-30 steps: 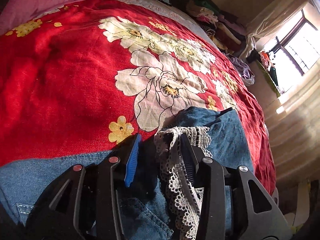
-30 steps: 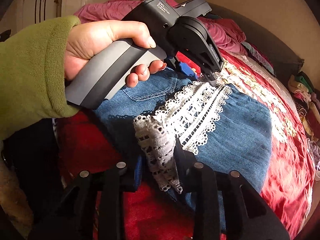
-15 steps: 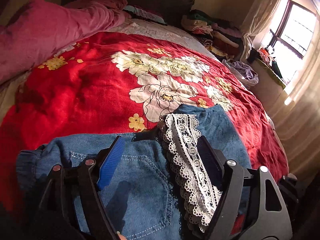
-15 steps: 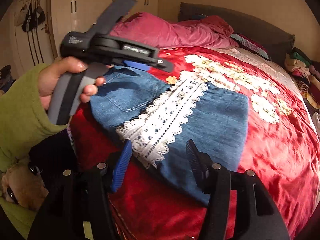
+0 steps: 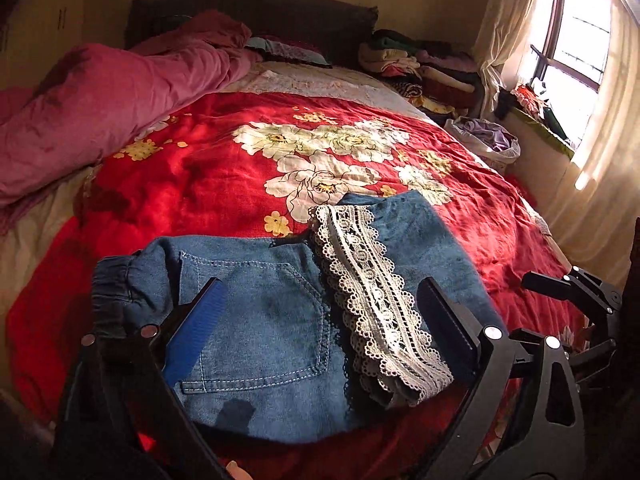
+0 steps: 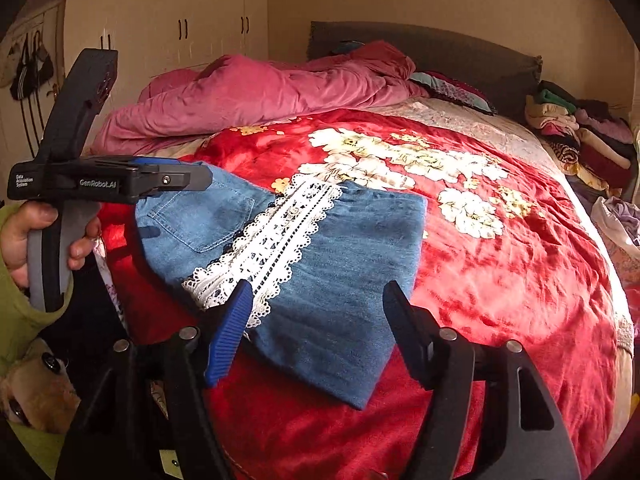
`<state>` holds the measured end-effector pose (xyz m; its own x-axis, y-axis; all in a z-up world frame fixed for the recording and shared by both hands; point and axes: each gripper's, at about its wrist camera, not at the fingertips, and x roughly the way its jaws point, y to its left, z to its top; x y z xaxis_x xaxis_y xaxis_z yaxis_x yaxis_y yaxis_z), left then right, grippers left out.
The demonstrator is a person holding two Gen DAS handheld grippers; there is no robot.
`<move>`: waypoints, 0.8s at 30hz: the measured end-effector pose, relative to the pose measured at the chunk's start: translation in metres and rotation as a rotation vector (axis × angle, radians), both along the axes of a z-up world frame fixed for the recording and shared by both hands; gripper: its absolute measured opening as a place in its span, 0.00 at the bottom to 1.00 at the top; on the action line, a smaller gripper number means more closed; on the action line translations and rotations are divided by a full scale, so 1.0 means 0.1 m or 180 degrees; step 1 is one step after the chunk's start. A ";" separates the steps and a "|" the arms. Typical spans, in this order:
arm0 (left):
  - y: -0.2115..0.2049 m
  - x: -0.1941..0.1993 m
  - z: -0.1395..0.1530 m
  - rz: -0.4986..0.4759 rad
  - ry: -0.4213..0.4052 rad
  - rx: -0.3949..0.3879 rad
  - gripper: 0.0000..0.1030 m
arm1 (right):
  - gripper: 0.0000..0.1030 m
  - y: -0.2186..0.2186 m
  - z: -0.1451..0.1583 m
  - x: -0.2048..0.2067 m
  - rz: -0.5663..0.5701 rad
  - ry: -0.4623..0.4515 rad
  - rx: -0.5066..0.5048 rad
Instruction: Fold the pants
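My left gripper and right gripper both hover with jaws spread, empty, above the folded pants lying near the red bedspread's front edge; bare spread stretches beyond.

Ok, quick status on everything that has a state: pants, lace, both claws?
Denim pants: folded, lying flat on the red bedspread.
Lace trim: folded over on top of the denim.
Left claw: open, empty, above the pants.
Right claw: open, empty, over the pants' near edge.
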<state>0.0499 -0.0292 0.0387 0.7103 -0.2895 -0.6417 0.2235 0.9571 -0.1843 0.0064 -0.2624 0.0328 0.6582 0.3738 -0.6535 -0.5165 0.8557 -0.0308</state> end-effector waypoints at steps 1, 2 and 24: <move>-0.01 -0.02 0.01 -0.0005 -0.0002 0.0000 0.90 | 0.70 -0.02 0.01 0.00 -0.0018 -0.0007 0.0024; -0.01 -0.03 0.01 -0.0001 -0.0003 0.0007 0.90 | 0.71 -0.04 0.03 -0.01 -0.0034 -0.0011 0.0046; -0.33 -0.27 -0.35 -0.0173 0.0260 0.0268 0.69 | 0.70 -0.02 -0.20 0.16 -0.0082 0.0261 0.0077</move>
<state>0.0227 -0.0619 0.0033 0.6393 -0.2686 -0.7205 0.2629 0.9569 -0.1234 0.0229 -0.2646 0.0130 0.6124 0.3738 -0.6966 -0.4942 0.8688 0.0317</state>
